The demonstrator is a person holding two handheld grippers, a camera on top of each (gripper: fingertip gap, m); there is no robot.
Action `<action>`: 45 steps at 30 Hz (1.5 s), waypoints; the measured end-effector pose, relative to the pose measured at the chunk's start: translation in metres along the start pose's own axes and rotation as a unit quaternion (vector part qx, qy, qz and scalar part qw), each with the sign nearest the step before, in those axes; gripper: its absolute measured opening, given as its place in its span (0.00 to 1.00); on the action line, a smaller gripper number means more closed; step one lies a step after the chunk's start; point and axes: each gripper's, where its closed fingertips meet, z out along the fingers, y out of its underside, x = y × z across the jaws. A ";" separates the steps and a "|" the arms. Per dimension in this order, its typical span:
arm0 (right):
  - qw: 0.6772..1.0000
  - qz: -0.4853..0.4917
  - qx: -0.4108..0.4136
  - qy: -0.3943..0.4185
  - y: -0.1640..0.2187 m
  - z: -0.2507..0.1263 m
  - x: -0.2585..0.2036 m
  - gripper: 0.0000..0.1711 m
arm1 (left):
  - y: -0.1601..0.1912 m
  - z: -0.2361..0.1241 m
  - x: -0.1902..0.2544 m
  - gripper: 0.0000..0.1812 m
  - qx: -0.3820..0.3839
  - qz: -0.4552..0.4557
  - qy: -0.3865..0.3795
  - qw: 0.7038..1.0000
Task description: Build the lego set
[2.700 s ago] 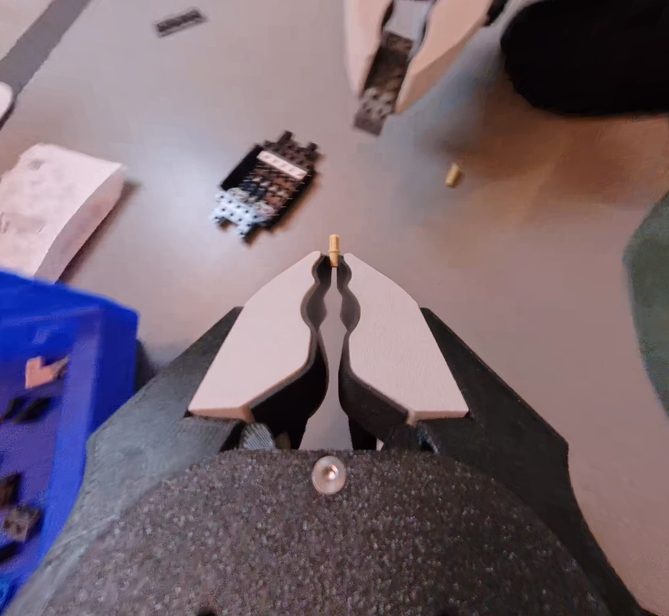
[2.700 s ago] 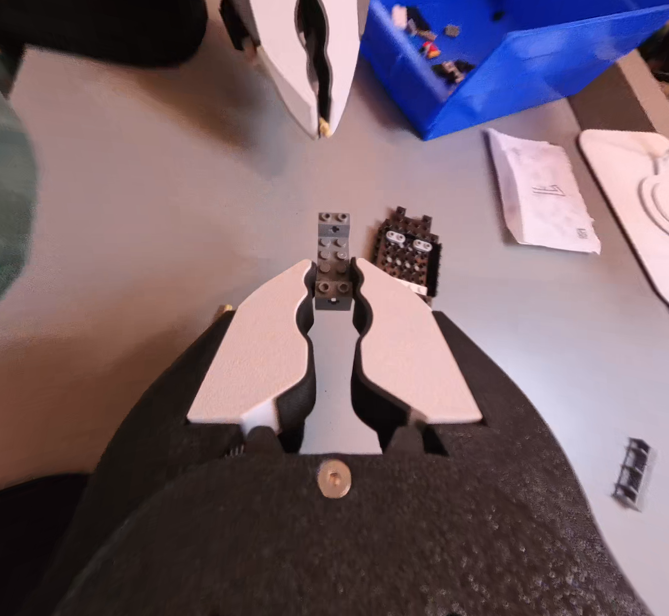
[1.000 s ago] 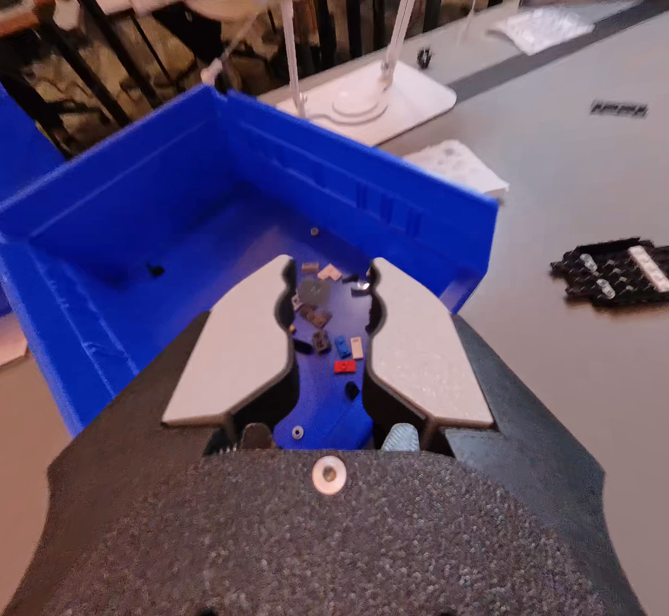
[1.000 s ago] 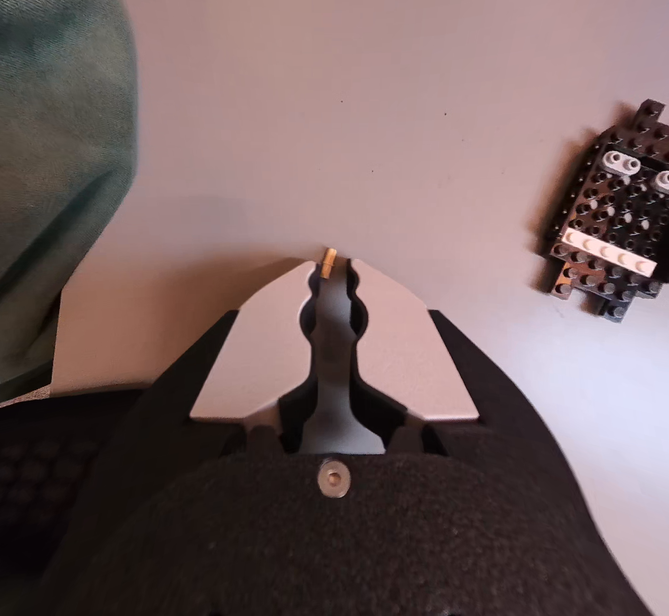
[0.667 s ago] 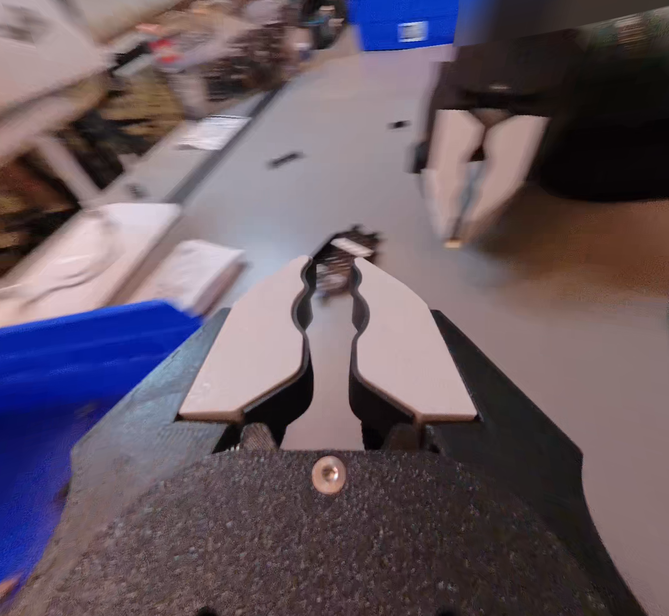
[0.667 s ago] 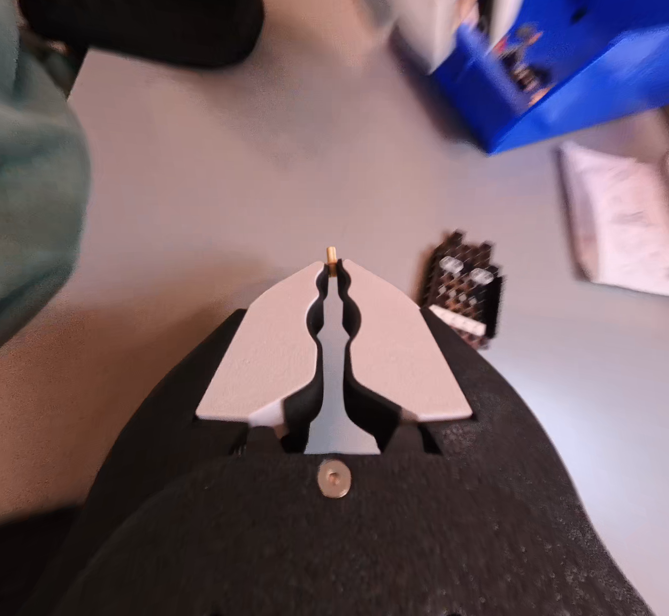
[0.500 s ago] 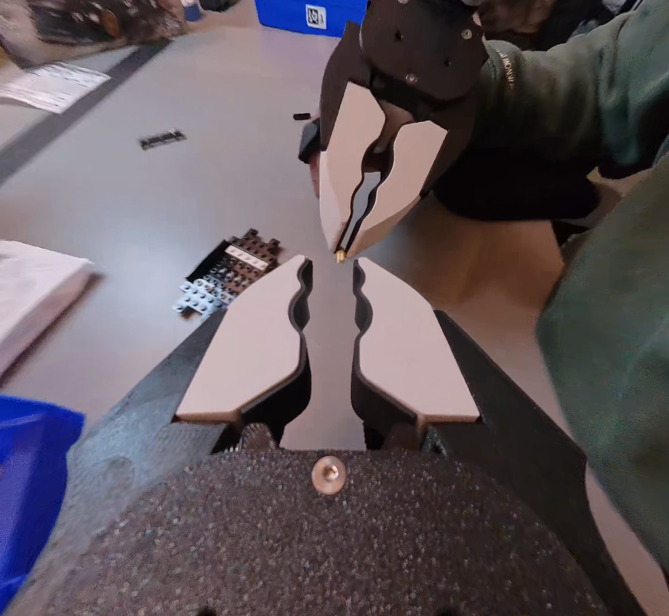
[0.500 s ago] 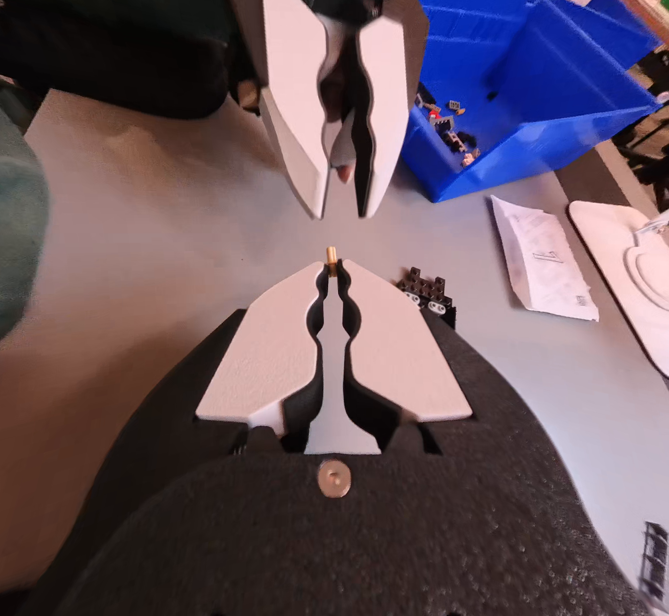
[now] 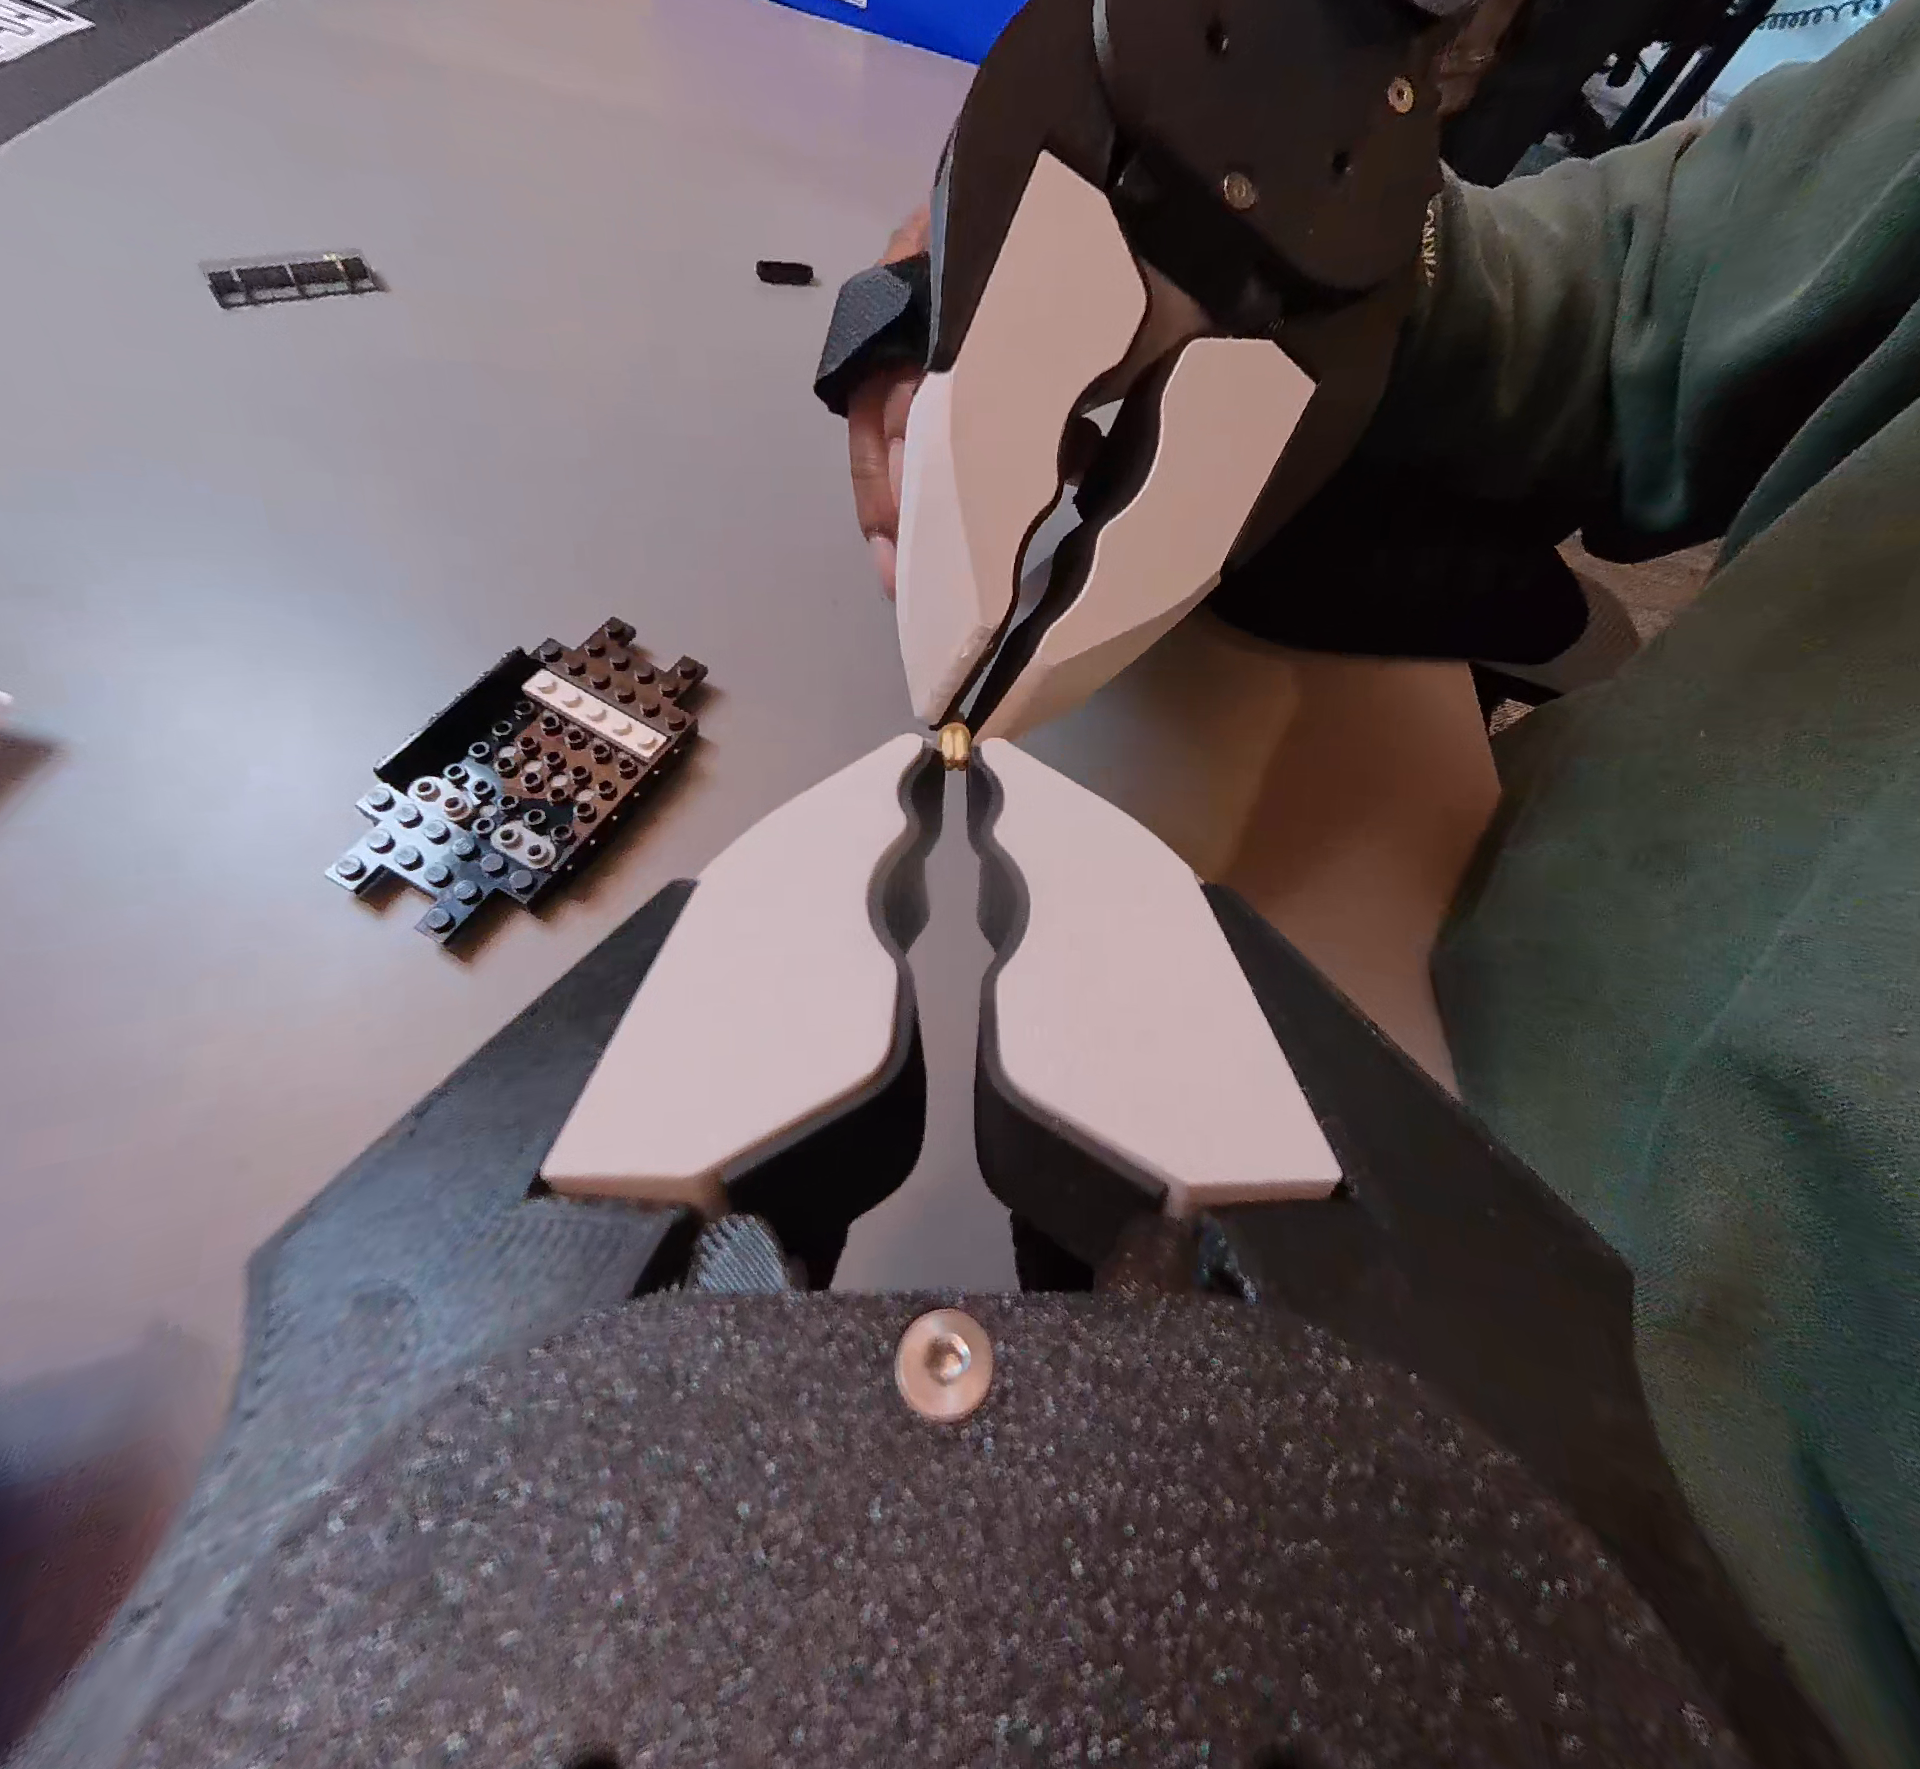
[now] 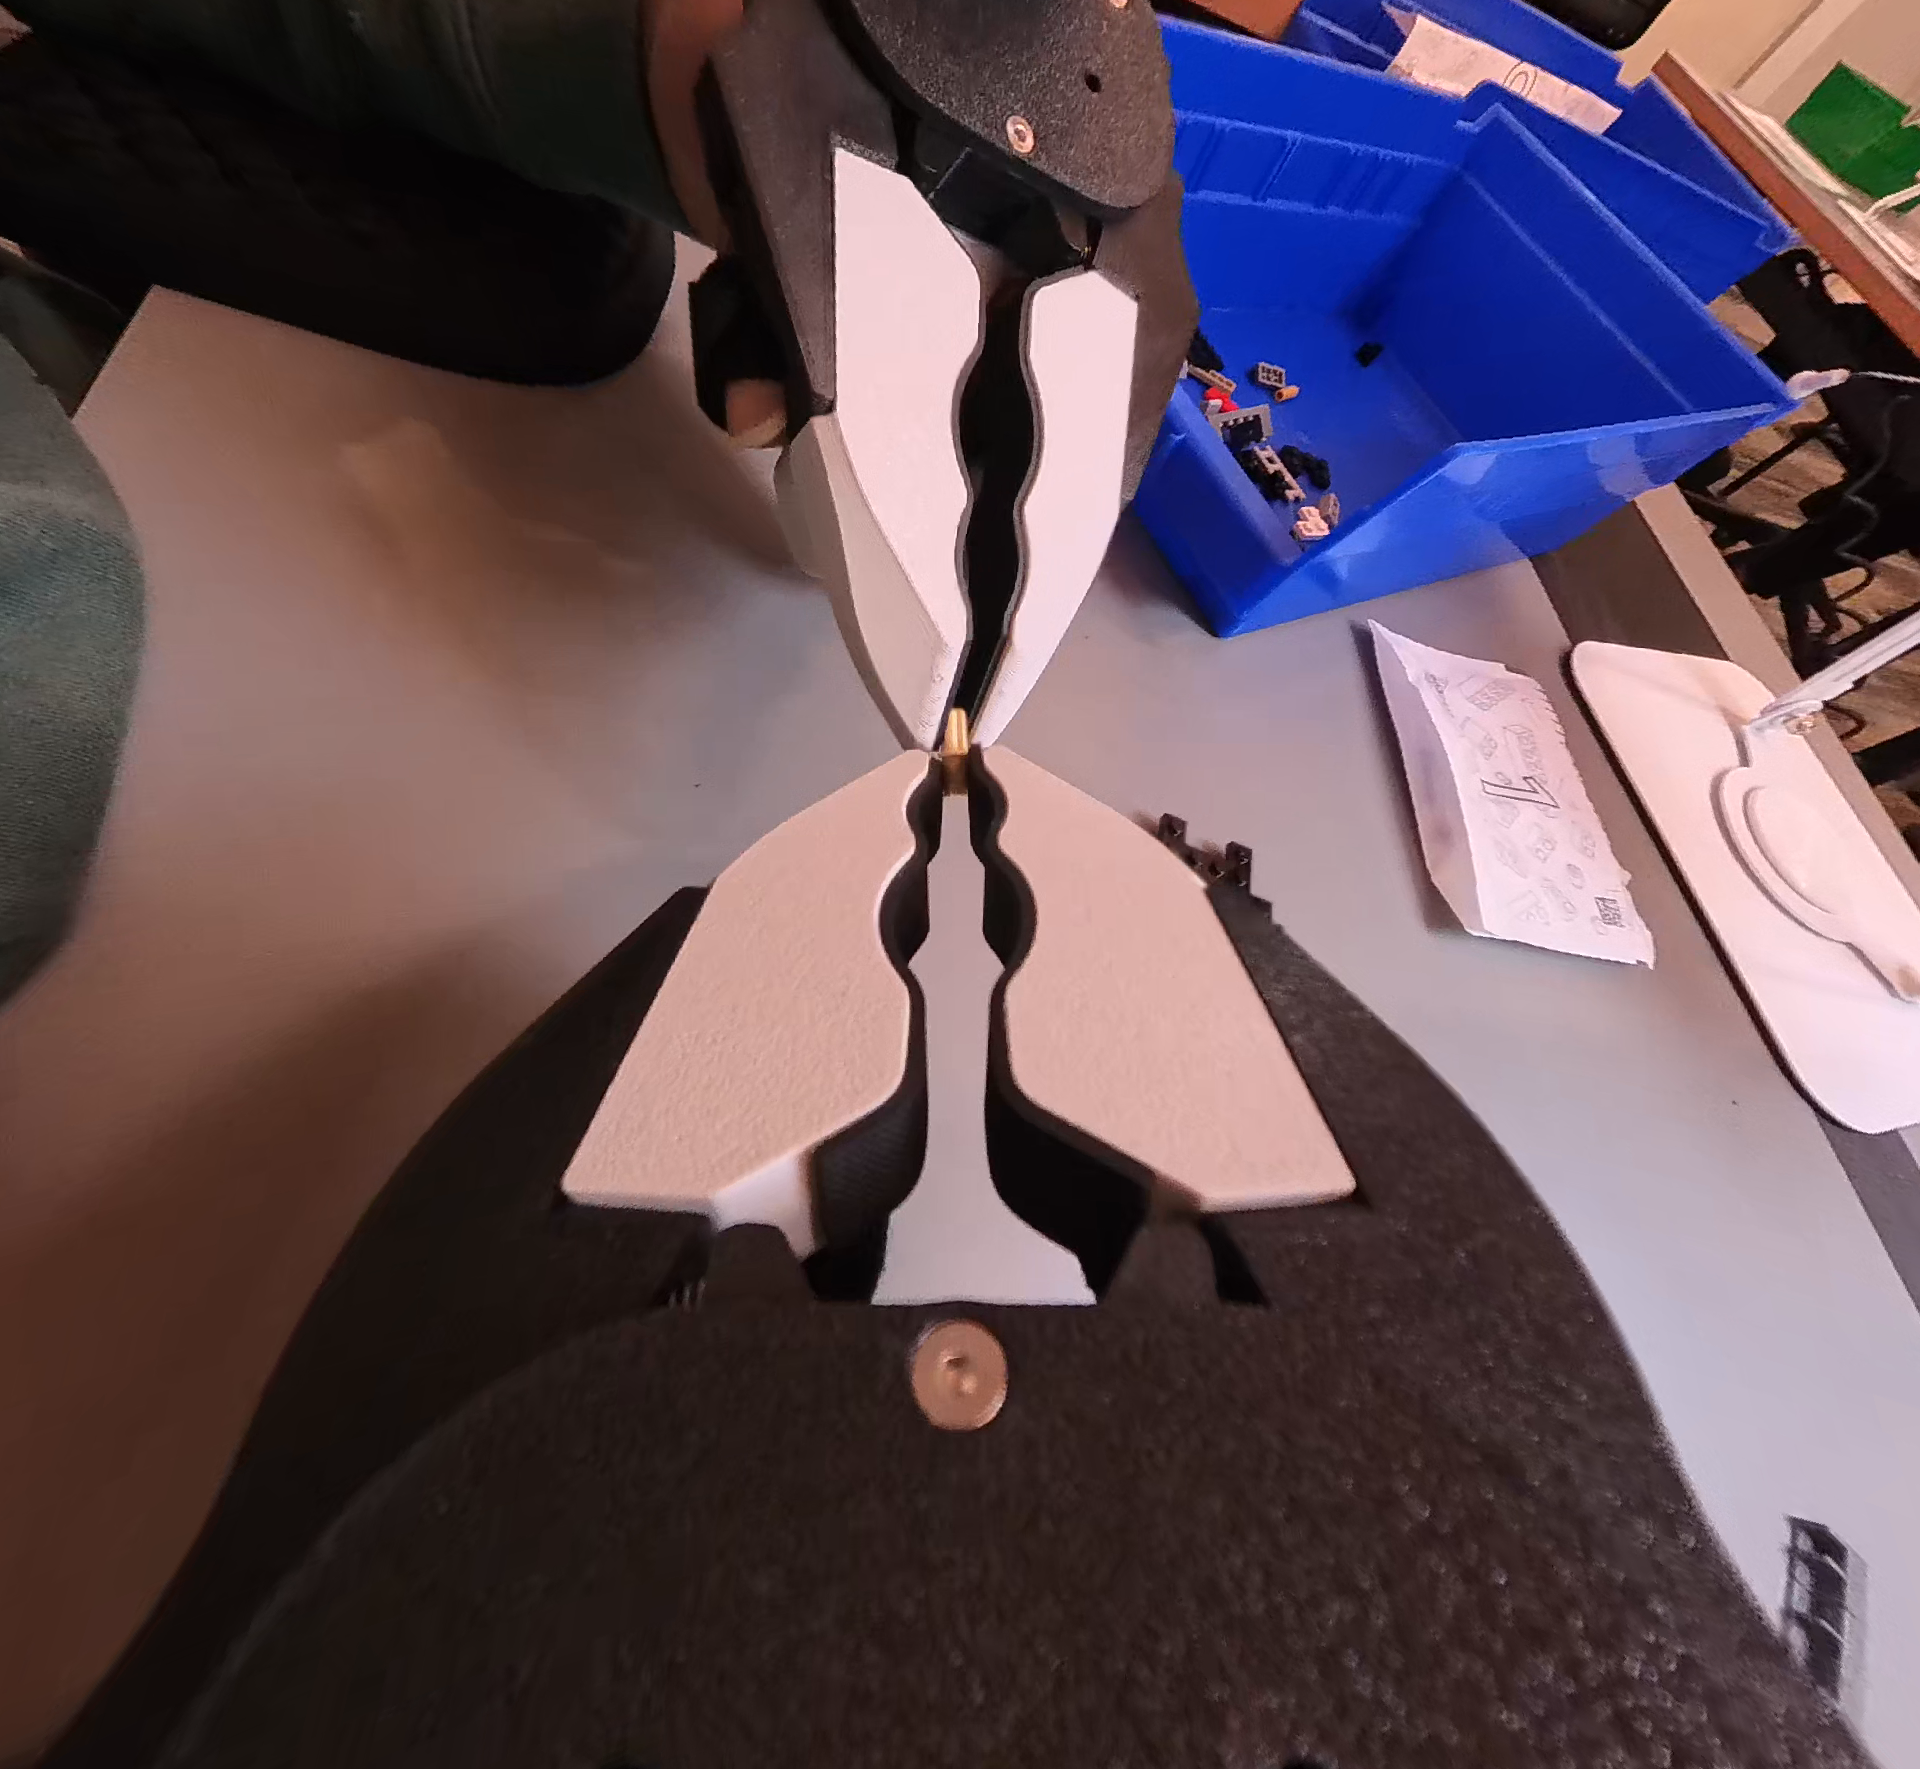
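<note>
A small tan pin point(image 9: 954, 743) is held in the air between both grippers, tip to tip. My left gripper point(image 9: 948, 753) is shut on one end of it. My right gripper point(image 9: 961, 720) comes down from above, shut on the other end. In the right wrist view the pin point(image 10: 954, 751) sits at my right gripper's point(image 10: 954, 772) tips, and the left gripper point(image 10: 954, 730) meets it from above. A black studded plate assembly point(image 9: 530, 774) with a white strip lies on the grey table to the left, below the grippers.
A blue bin point(image 10: 1455, 389) with several small loose pieces stands at the back right. A printed paper sheet point(image 10: 1496, 784) and a white lamp base point(image 10: 1766, 888) lie beside it. A dark grille piece point(image 9: 291, 277) and a small black piece point(image 9: 784, 272) lie farther off. A green sleeve point(image 9: 1714, 784) fills the right side. Left and right tips are no more than a few centimetres apart.
My left gripper left the blue bin, swung to the right gripper and closed from open onto the pin. The right gripper picked the pin off the table and lifted it.
</note>
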 end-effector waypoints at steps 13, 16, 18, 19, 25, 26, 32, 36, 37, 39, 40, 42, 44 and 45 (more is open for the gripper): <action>0.957 0.145 -0.129 0.214 0.072 -0.077 0.106 0.10 | 0.001 -0.159 -0.162 0.03 0.005 -0.031 -0.483 0.875; 0.949 0.175 -0.141 0.220 0.084 -0.078 0.109 0.09 | 0.037 -0.165 -0.177 0.25 -0.070 -0.089 -0.489 0.865; 0.946 0.176 -0.161 0.221 0.093 -0.074 0.109 0.09 | 0.042 -0.163 -0.179 0.31 -0.076 -0.084 -0.491 0.864; 0.944 0.175 -0.171 0.223 0.097 -0.074 0.109 0.09 | 0.043 -0.160 -0.178 0.33 -0.081 -0.079 -0.487 0.866; 0.917 0.215 -0.213 0.260 0.117 -0.102 0.123 0.09 | 0.020 -0.144 -0.164 0.32 -0.038 -0.026 -0.457 0.888; 0.907 0.228 -0.234 0.267 0.125 -0.116 0.125 0.10 | 0.013 -0.140 -0.159 0.30 -0.021 -0.014 -0.447 0.894; 0.864 0.322 -0.301 0.242 0.172 -0.184 0.113 0.12 | -0.016 -0.115 -0.128 0.15 0.037 0.065 -0.399 0.914; 0.845 0.383 -0.305 0.214 0.202 -0.196 0.098 0.12 | -0.019 -0.099 -0.117 0.12 0.038 0.092 -0.378 0.920; 0.844 0.395 -0.299 0.207 0.207 -0.194 0.095 0.12 | -0.019 -0.096 -0.115 0.12 0.037 0.095 -0.375 0.921; 0.833 0.415 -0.314 0.189 0.221 -0.190 0.088 0.12 | -0.020 -0.091 -0.111 0.12 0.039 0.104 -0.369 0.923; 0.831 0.417 -0.320 0.180 0.226 -0.187 0.085 0.11 | -0.020 -0.089 -0.109 0.12 0.039 0.107 -0.364 0.924; 0.840 0.417 -0.306 0.164 0.226 -0.175 0.085 0.09 | -0.022 -0.083 -0.103 0.12 0.044 0.115 -0.350 0.929; 0.862 0.388 -0.282 0.162 0.212 -0.163 0.092 0.07 | -0.026 -0.076 -0.094 0.12 0.054 0.130 -0.330 0.933; 0.887 0.358 -0.248 0.153 0.194 -0.152 0.096 0.06 | -0.027 -0.071 -0.088 0.13 0.056 0.140 -0.318 0.936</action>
